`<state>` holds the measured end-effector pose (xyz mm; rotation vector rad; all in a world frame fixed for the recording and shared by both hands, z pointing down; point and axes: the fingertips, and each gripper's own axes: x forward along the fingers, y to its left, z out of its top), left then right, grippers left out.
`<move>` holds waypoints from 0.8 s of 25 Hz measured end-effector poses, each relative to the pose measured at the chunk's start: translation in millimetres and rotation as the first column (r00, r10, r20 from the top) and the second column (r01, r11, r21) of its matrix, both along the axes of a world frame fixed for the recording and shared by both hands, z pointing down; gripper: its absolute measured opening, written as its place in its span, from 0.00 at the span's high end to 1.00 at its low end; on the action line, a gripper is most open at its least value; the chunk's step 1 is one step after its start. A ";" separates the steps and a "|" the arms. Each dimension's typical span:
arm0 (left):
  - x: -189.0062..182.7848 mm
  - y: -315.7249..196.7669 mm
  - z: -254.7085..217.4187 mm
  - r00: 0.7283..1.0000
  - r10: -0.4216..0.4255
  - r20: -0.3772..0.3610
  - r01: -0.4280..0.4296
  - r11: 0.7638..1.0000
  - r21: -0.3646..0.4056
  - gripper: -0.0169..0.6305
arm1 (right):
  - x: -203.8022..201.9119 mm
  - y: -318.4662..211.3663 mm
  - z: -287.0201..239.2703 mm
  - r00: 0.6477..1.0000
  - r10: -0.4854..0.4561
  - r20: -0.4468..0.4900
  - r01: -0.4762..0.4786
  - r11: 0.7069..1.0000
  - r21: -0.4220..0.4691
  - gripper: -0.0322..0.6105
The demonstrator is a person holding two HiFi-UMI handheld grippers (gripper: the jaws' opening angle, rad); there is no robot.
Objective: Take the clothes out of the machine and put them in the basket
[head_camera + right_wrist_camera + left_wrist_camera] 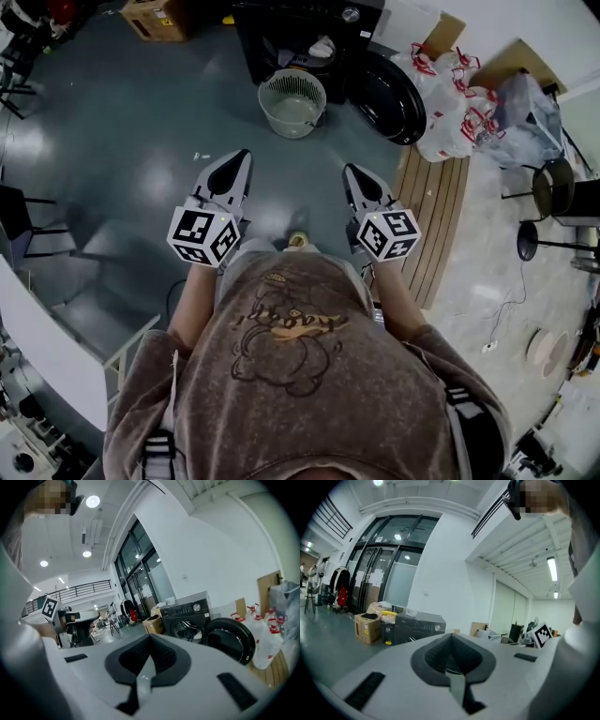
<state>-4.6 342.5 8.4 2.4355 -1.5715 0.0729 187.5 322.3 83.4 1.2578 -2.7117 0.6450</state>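
- Left tool (242, 161): clenched on nothing, well short of the machine (258, 42).
- Basket (292, 101): on the floor, just in front of the machine's open mouth.
- Clothes (322, 47): a pale bundle inside the machine.
- Right tool (351, 174): clenched, empty, well short of the machine.

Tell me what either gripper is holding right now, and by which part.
Nothing is held. The left gripper and the right gripper are both shut and empty.

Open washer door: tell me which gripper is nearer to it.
Right. The washer door lies ahead of the right gripper, slightly to its right; the left gripper is farther off to the left.
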 end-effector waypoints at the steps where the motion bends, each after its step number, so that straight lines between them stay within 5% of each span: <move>1: -0.5 -6.4 0.8 1.000 -0.003 0.002 0.003 1.000 -0.001 0.97 | 0.3 -5.7 0.9 1.000 -0.001 0.000 0.001 1.000 -0.002 0.95; 12: -18.1 -99.1 12.3 0.999 -0.023 -0.035 0.024 0.999 0.029 0.97 | -20.1 -87.2 -0.1 1.000 -0.015 -0.011 0.015 0.999 0.052 0.95; 20: -50.9 -213.8 23.0 0.999 -0.002 -0.035 0.003 1.000 0.029 0.97 | -54.6 -189.0 4.4 1.000 0.025 -0.017 -0.024 0.998 0.051 0.95</move>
